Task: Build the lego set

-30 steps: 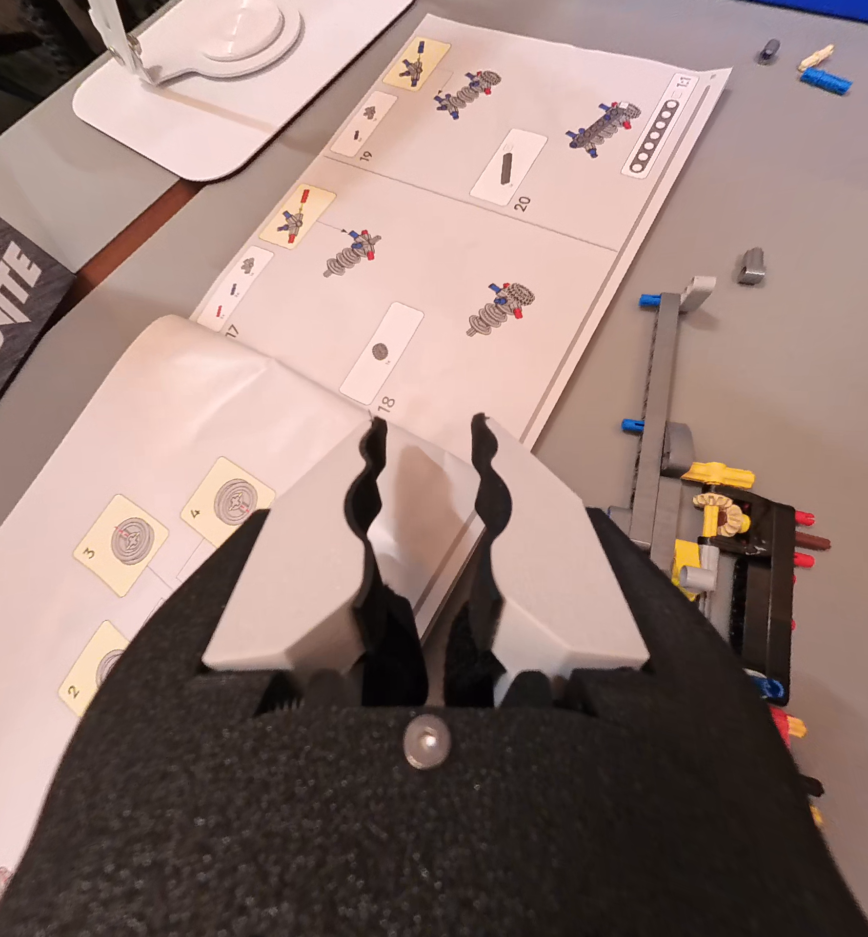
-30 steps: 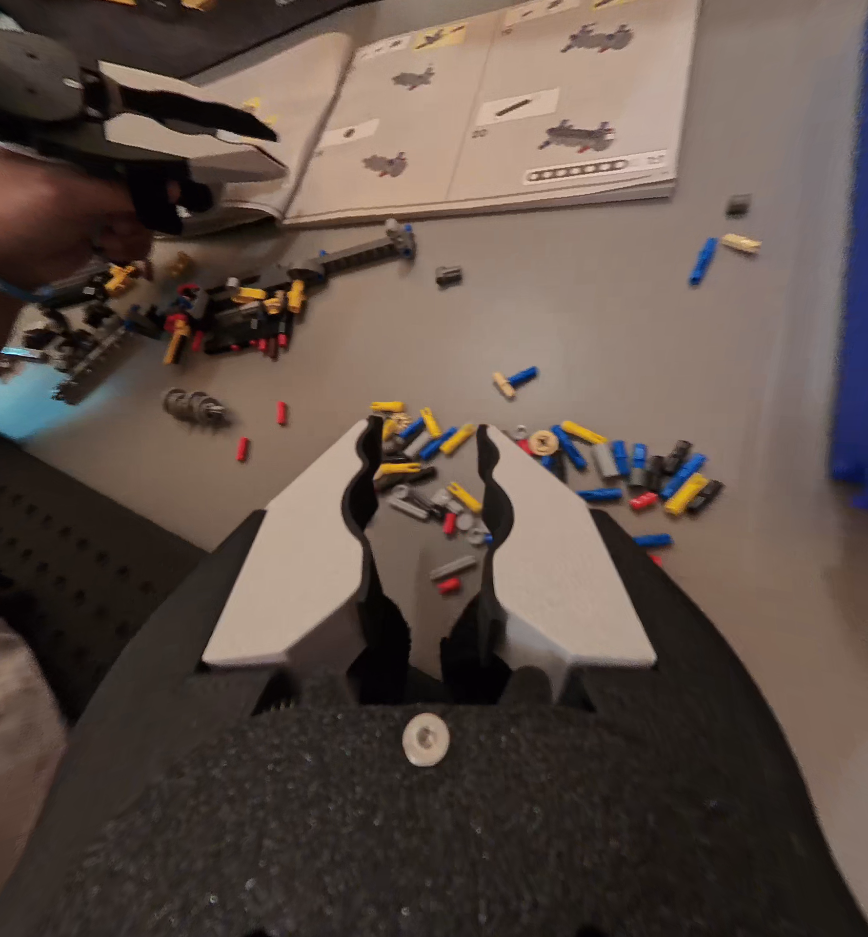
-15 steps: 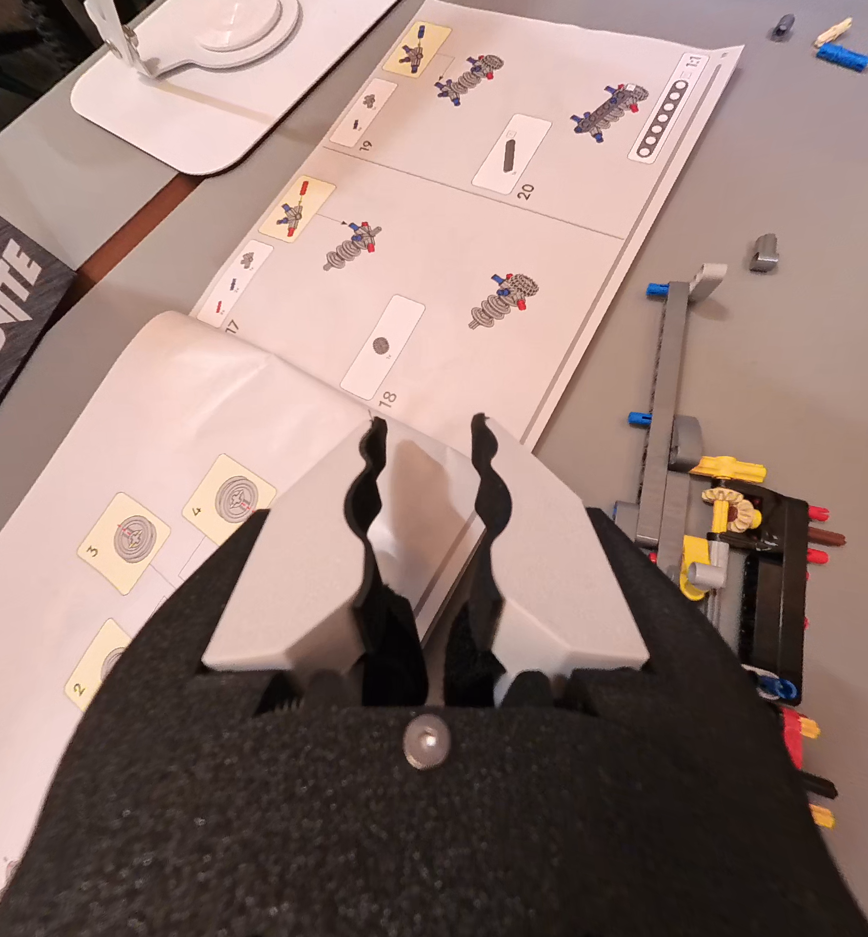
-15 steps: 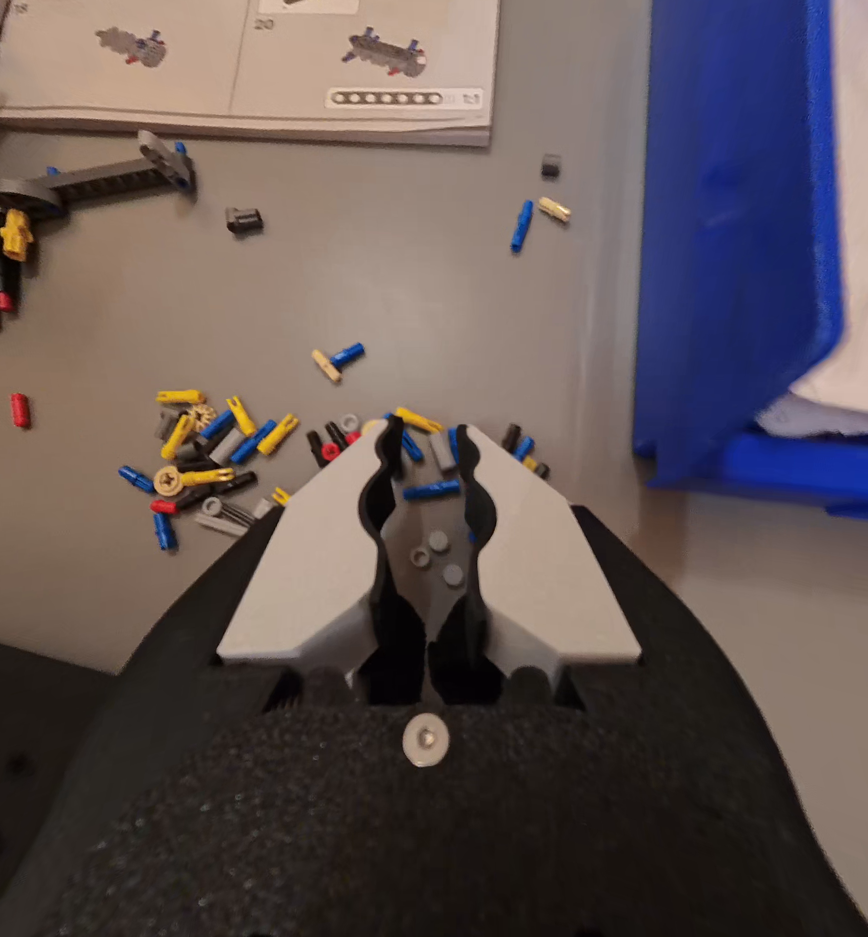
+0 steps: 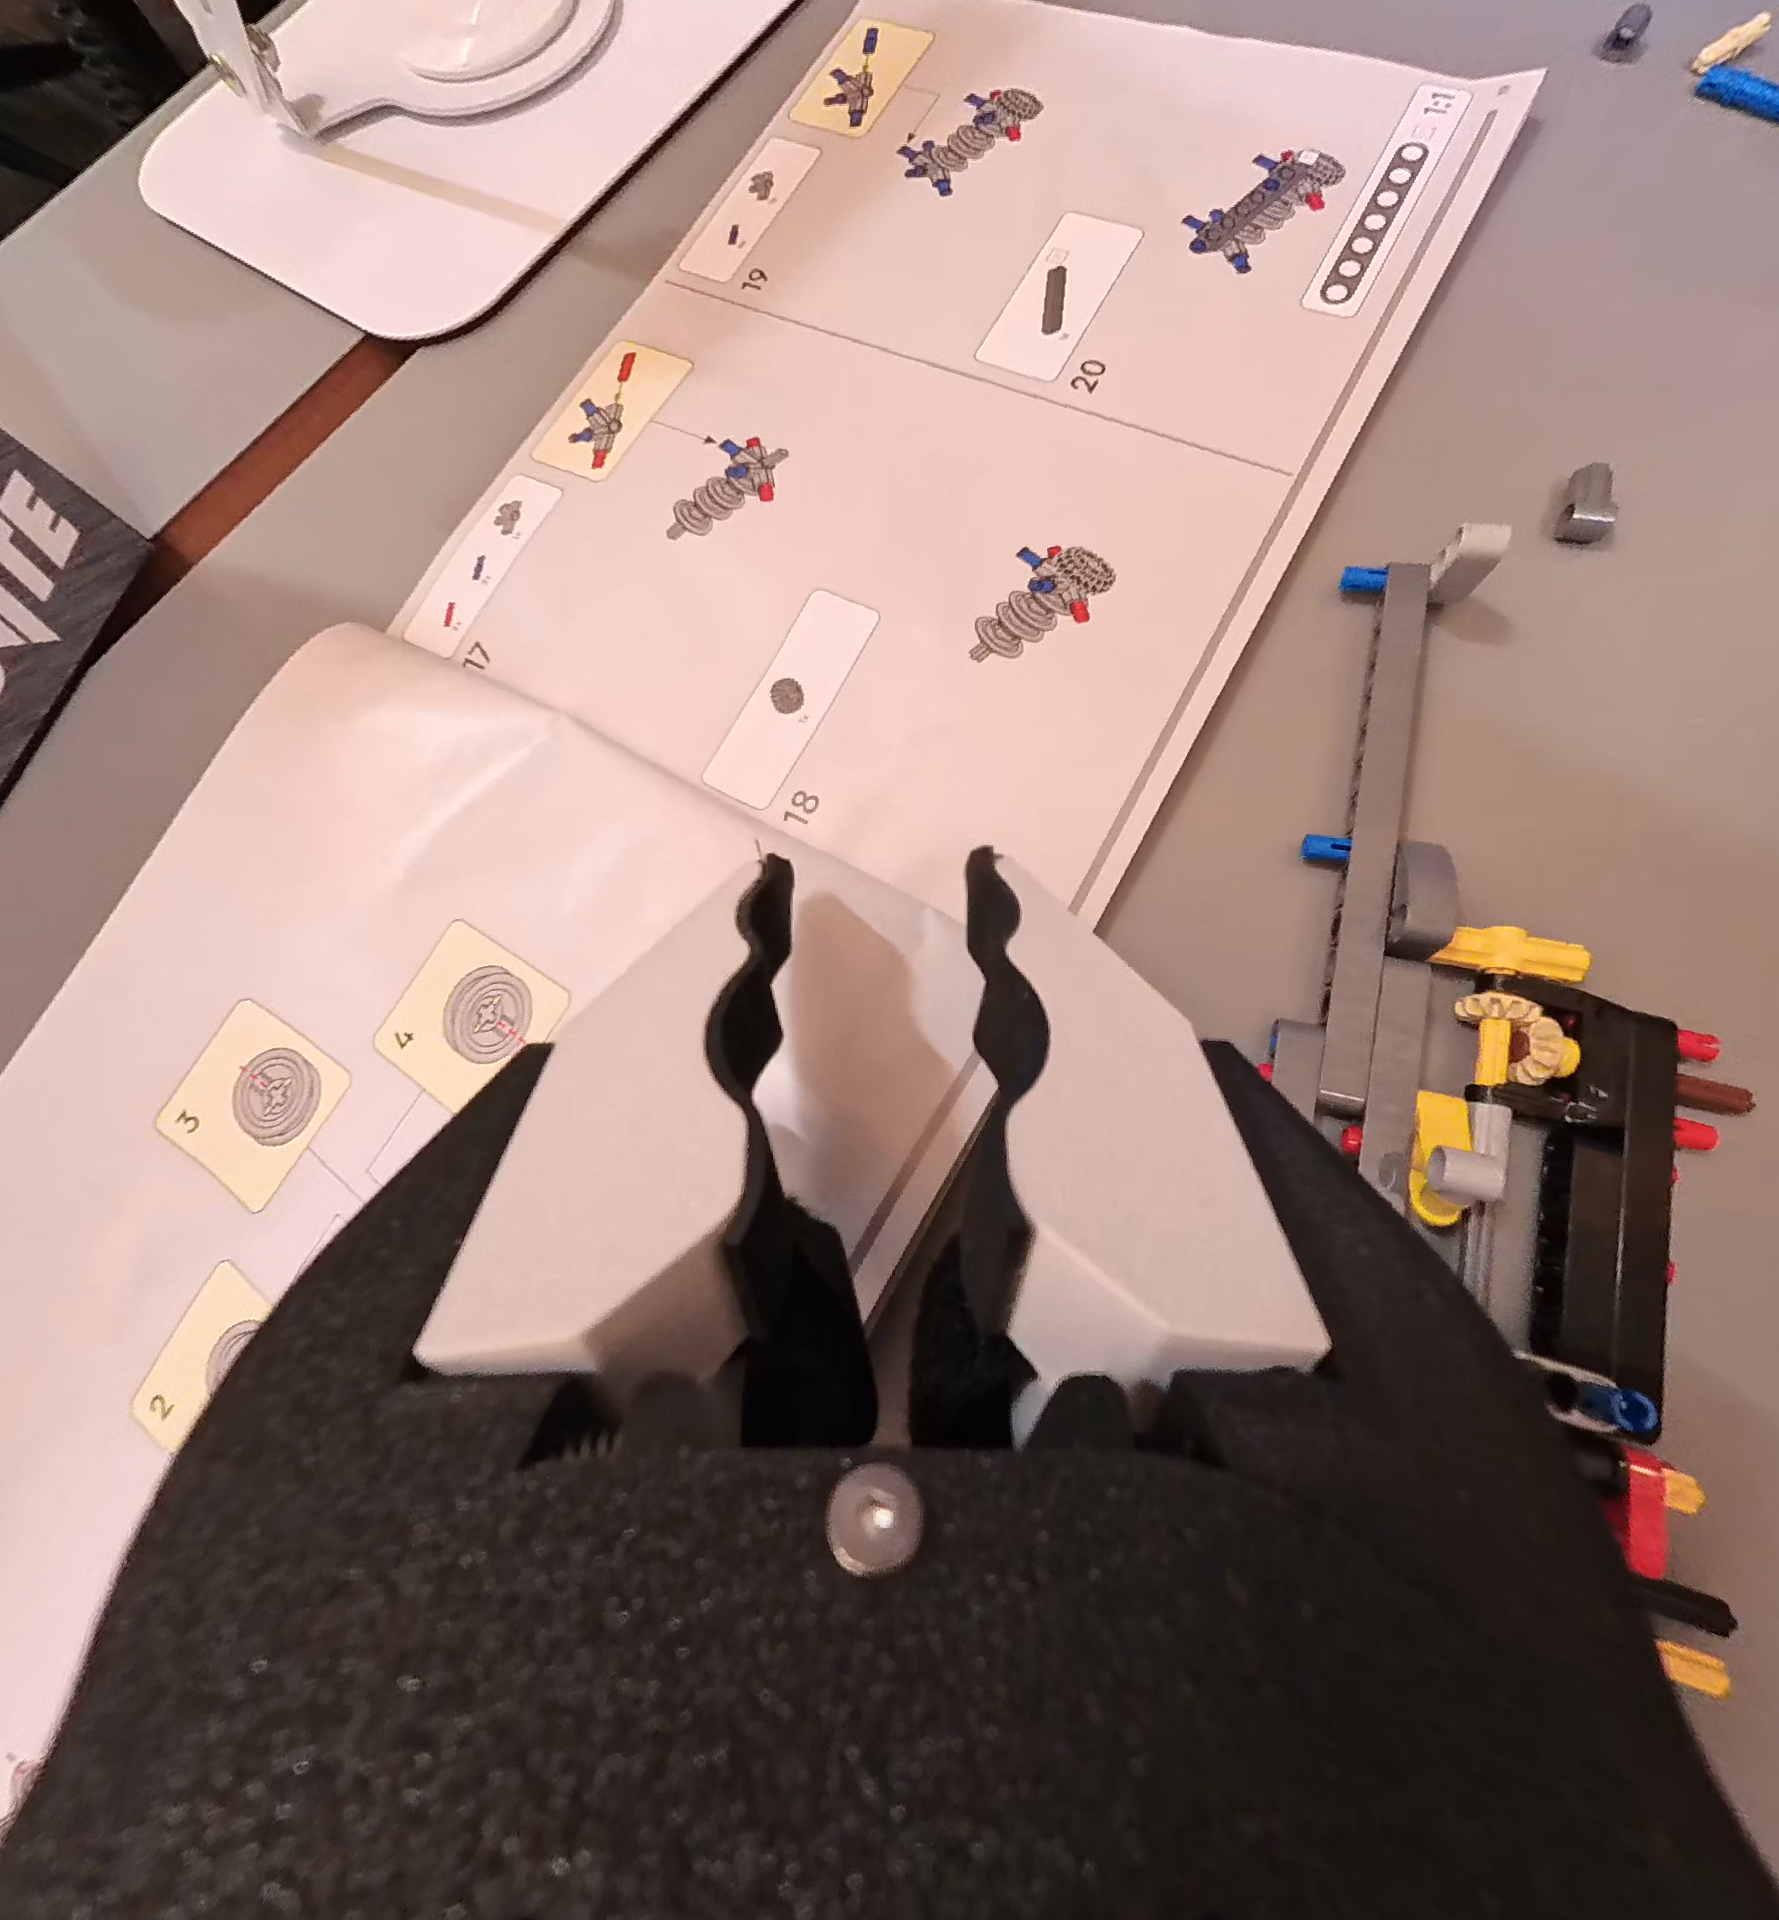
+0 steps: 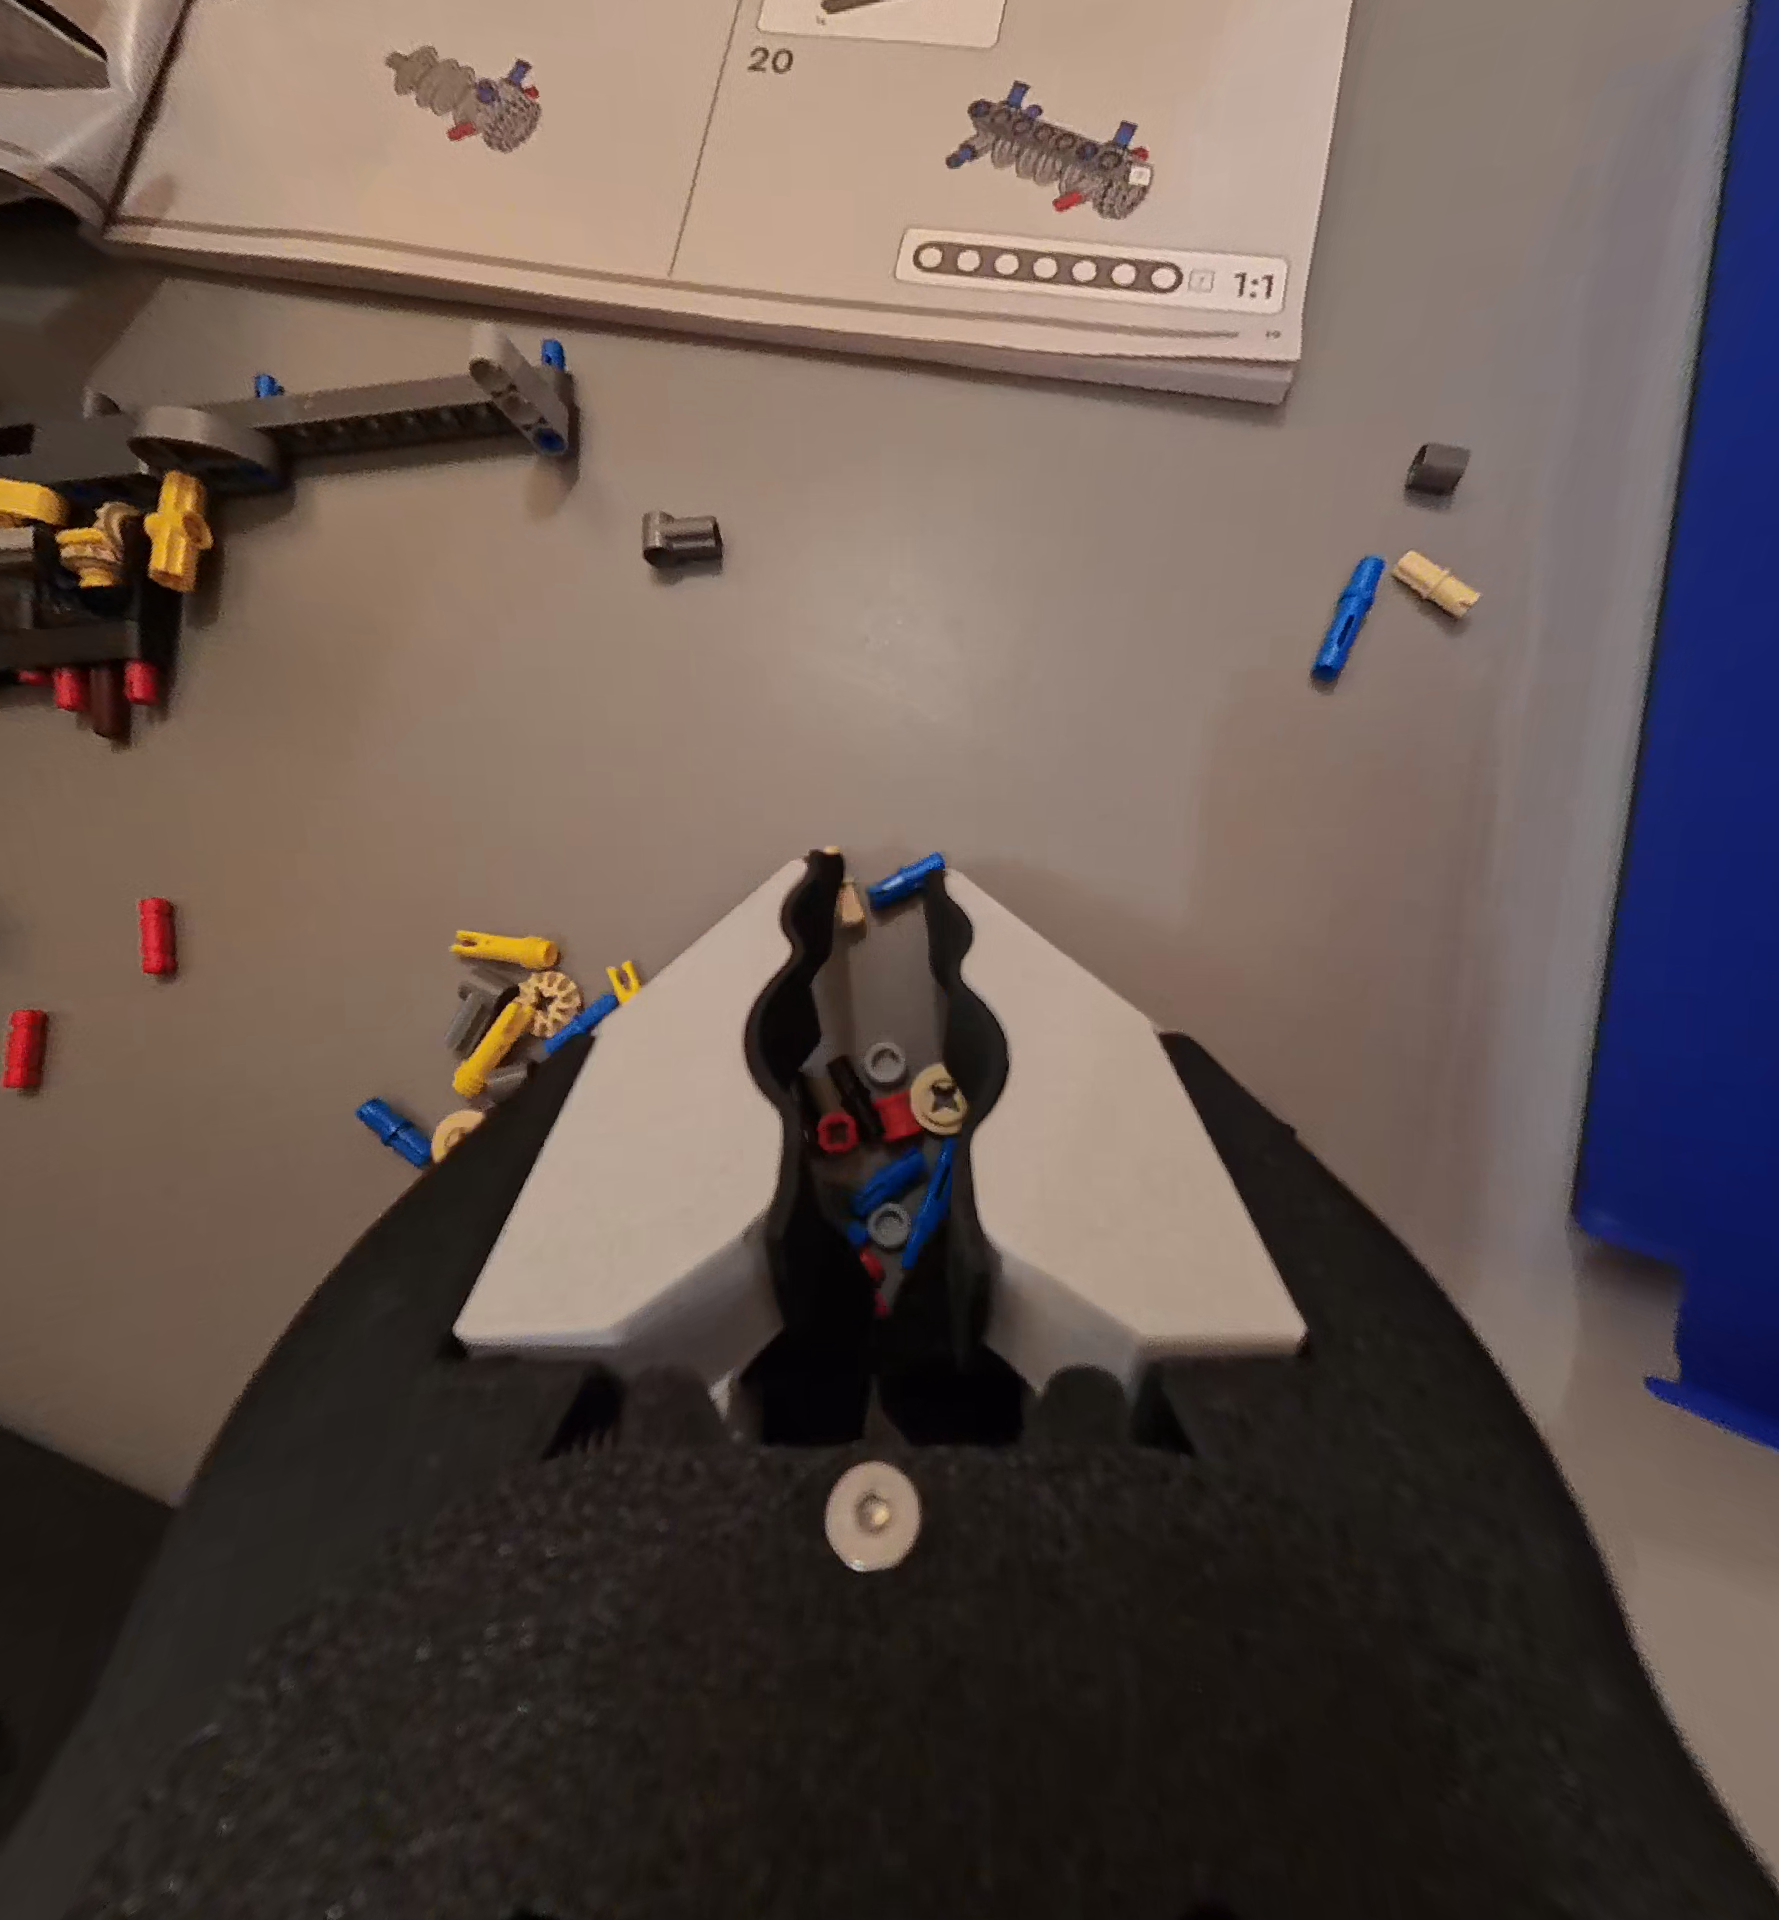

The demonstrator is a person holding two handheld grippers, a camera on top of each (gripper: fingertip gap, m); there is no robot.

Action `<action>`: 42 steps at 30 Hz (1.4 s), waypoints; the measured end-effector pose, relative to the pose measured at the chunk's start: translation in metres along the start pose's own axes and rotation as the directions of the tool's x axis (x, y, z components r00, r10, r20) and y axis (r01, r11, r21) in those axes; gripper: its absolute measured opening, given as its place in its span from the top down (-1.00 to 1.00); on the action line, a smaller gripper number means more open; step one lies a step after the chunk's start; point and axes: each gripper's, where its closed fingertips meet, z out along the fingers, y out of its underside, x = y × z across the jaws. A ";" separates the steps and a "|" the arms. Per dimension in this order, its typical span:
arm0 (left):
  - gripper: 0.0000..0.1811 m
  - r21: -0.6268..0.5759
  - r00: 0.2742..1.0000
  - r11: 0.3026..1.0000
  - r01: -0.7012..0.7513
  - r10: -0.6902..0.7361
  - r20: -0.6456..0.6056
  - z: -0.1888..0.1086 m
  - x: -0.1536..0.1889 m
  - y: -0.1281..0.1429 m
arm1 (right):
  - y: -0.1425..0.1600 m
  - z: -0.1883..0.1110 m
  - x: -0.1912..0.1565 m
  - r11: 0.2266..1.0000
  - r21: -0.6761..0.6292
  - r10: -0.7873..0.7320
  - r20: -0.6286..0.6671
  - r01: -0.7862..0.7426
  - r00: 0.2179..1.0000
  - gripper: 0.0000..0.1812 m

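- The right gripper [image 6: 877, 868] hangs low over the grey table [image 6: 968, 644] with its jaws set to a narrow gap and nothing pinched between them; a short blue pin [image 6: 904, 881] and a tan pin [image 6: 852, 902] lie on the table right at the fingertips.
- Down through the gap between its fingers shows a scatter of small loose pieces [image 6: 890, 1132]: red, blue, grey and black bits and a tan round one.
- At lower left of that view, just beside the left finger, sits another small heap [image 6: 511, 1023] of yellow, blue and grey pins with a tan gear.
- Two red pins [image 6: 156, 935] lie apart at the left edge; a dark grey connector [image 6: 682, 540] sits alone in the upper middle.
- At the right, a long blue pin [image 6: 1344, 618] lies next to a tan pin [image 6: 1436, 584], with a blue bin [image 6: 1758, 727] along the right edge.
- The half-built lego model [image 6: 106, 520] lies at upper left, its long grey beam reaching toward the open instruction booklet [image 6: 864, 187] at the top.
- The left gripper [image 5: 877, 860] is held above the booklet [image 5: 916, 468], jaws moderately apart and empty, its tips over a curled-up page.
- In that view the model [image 5: 1550, 1122] sits at the right edge, beside the booklet.
- A white flat stand [image 5: 376, 187] is at upper left, a dark printed sheet [image 5: 2, 603] at the left edge.
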 end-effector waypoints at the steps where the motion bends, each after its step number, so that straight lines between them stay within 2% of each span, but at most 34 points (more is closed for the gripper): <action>1: 0.65 -0.001 1.000 1.000 -0.001 0.001 -0.002 0.000 0.001 0.000 | -0.001 0.001 -0.001 1.000 -0.001 0.004 0.008 -0.003 1.000 0.82; 7: 0.64 -0.007 1.000 1.000 -0.009 0.009 -0.003 0.001 0.002 0.001 | -0.004 0.005 -0.003 0.999 0.001 0.044 0.050 -0.044 0.998 0.89; 19: 0.65 -0.010 1.000 1.000 -0.011 0.011 -0.007 0.002 0.003 0.002 | -0.004 -0.005 0.001 0.998 0.029 0.055 0.074 -0.057 0.996 0.85; 29: 0.65 -0.015 1.000 1.000 -0.014 0.014 0.000 0.003 0.001 0.003 | 0.001 0.002 -0.005 0.999 -0.008 -0.046 0.033 0.046 0.998 0.88; 32: 0.65 -0.016 1.000 1.000 -0.021 0.021 0.001 0.003 0.003 0.003 | 0.002 0.002 -0.004 0.998 -0.015 -0.063 0.019 0.064 0.998 0.97; 36: 0.65 -0.015 1.000 1.000 -0.021 0.021 0.004 0.002 0.002 0.003 | -0.005 -0.006 -0.007 0.998 0.011 -0.067 0.013 0.067 0.998 0.97; 37: 0.65 -0.015 1.000 1.000 -0.021 0.021 0.005 0.002 0.002 0.003 | -0.010 -0.011 -0.017 0.996 0.036 -0.083 0.052 0.081 0.995 0.97; 39: 0.65 -0.014 1.000 1.000 -0.023 0.023 0.007 0.002 0.002 0.003 | -0.013 -0.022 -0.064 0.987 0.086 -0.152 0.257 0.134 0.954 0.97; 41: 0.65 -0.014 1.000 1.000 -0.024 0.024 0.005 0.002 0.002 0.002 | 0.002 -0.032 -0.116 0.975 0.068 -0.221 0.449 0.214 0.865 0.97; 42: 0.65 -0.015 1.000 1.000 -0.026 0.026 0.005 0.002 0.003 0.002 | 0.012 -0.033 -0.132 0.962 0.054 -0.258 0.482 0.266 0.837 0.97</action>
